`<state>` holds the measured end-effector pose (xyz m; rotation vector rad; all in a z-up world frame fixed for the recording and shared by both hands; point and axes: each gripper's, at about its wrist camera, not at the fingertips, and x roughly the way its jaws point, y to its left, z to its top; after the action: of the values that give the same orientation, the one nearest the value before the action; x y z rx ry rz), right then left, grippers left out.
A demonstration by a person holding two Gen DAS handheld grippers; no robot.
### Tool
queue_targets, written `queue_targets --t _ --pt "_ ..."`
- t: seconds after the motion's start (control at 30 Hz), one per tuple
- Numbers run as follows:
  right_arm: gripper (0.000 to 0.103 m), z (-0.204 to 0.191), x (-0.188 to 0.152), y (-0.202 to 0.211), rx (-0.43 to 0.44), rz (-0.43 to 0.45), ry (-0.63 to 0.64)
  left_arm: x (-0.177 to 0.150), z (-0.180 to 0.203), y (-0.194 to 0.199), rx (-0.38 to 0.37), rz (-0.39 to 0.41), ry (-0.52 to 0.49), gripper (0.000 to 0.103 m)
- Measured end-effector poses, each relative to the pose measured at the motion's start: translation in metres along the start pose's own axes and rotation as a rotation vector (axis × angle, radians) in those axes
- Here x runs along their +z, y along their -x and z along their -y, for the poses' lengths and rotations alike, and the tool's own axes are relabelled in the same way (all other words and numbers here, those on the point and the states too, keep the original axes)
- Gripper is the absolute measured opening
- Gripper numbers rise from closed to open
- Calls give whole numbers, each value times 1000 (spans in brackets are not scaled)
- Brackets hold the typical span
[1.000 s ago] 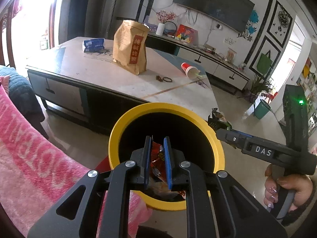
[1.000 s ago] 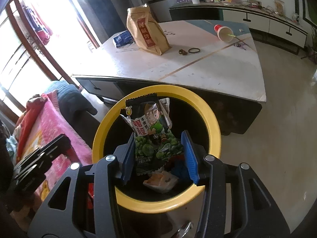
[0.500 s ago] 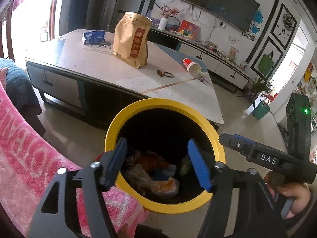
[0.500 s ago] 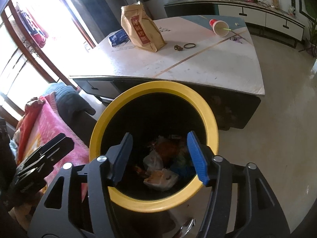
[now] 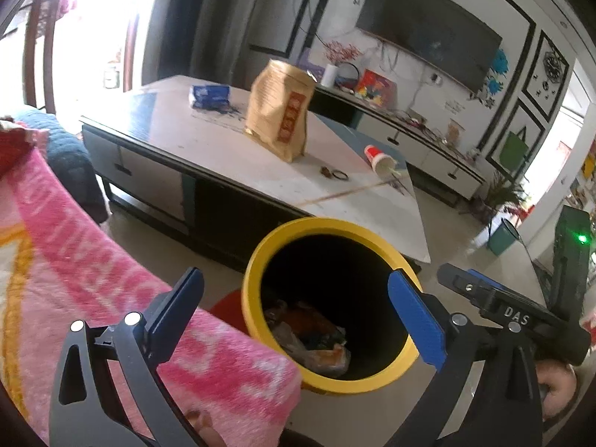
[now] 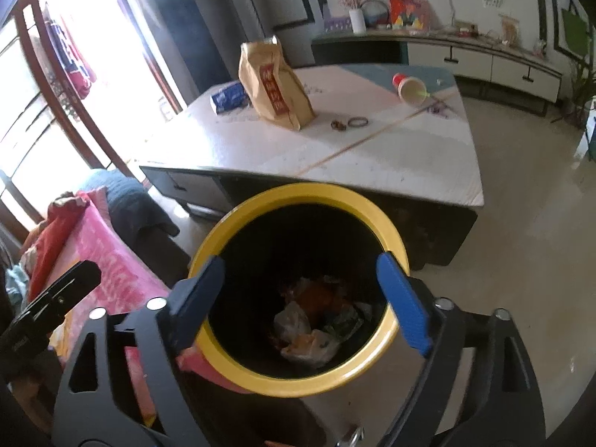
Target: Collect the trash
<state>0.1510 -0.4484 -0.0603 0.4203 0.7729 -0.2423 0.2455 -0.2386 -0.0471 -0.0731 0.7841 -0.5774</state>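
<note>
A living room, with a low coffee table (image 6: 391, 156) by the sofa. Both the left gripper (image 5: 294, 313) and the right gripper (image 6: 298, 298) have just been opening and hang released, nothing between them, over the yellow-rimmed bin (image 6: 298, 195), where wrappers (image 6: 316, 327) lie. Left on the table: paper bag (image 6: 273, 85) mid-table, tipped cup (image 6: 409, 88) near the far edge, blue packet (image 6: 229, 97).

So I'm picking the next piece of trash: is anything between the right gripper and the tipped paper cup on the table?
Nothing visible blocks it. The right gripper hangs open and empty over the yellow bin; the paper cup lies on its side near the table's far corner, with only bare tabletop along the way. The brown bag stands well to its left.
</note>
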Motion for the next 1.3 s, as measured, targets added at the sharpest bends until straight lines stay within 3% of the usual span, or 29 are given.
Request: queue_targets --t 0.17,0.37,0.7,0.87,1.3 --pt "92 -19 -8 17 -22 70 14 -3 -15 29 51 51 31 96" --pt "92 -45 -25 34 -46 150 83 -11 -35 59 115 95 41 96" --pt "92 -91 -70 73 69 351 201 -37 -59 123 251 252 31 97" --pt "92 -106 -89 91 77 450 258 -60 -59 152 298 312 -7 97" --pt "92 -117 -125 102 49 514 314 -97 -63 190 330 410 1 97"
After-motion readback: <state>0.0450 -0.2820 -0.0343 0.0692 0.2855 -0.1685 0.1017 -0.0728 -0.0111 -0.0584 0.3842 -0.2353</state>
